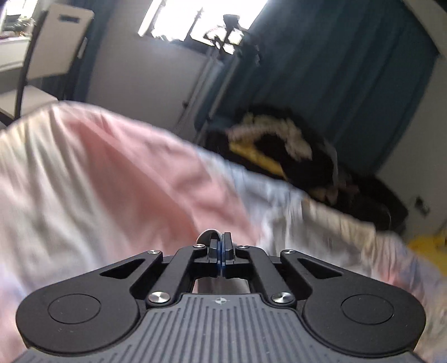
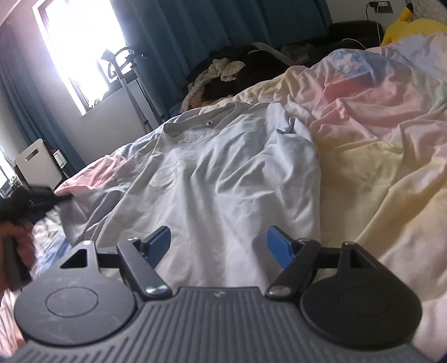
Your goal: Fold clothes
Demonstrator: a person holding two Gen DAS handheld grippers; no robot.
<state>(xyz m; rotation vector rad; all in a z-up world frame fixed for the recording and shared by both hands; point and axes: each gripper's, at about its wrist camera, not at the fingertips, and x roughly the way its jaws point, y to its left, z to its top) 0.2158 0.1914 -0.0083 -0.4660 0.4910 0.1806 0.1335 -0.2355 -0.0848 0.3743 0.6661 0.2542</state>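
Note:
A pale blue-white T-shirt (image 2: 212, 173) lies spread on the bed, neck toward the far side, one sleeve folded in at the right. My right gripper (image 2: 219, 243) is open just above the shirt's near hem, blue pads on either side of the cloth. My left gripper (image 1: 220, 245) is shut with a small fold of pale cloth (image 1: 205, 236) pinched between its pads; the view is blurred. In the right wrist view the left gripper (image 2: 60, 196) sits at the shirt's left edge, at the sleeve.
The bed is covered by a rumpled pastel pink, yellow and blue quilt (image 2: 377, 134). A dark pile with a cream knitted item (image 2: 218, 72) lies at the far edge. A yellow plush (image 2: 413, 26) sits far right. Window, blue curtains and a chair (image 1: 56, 47) stand beyond.

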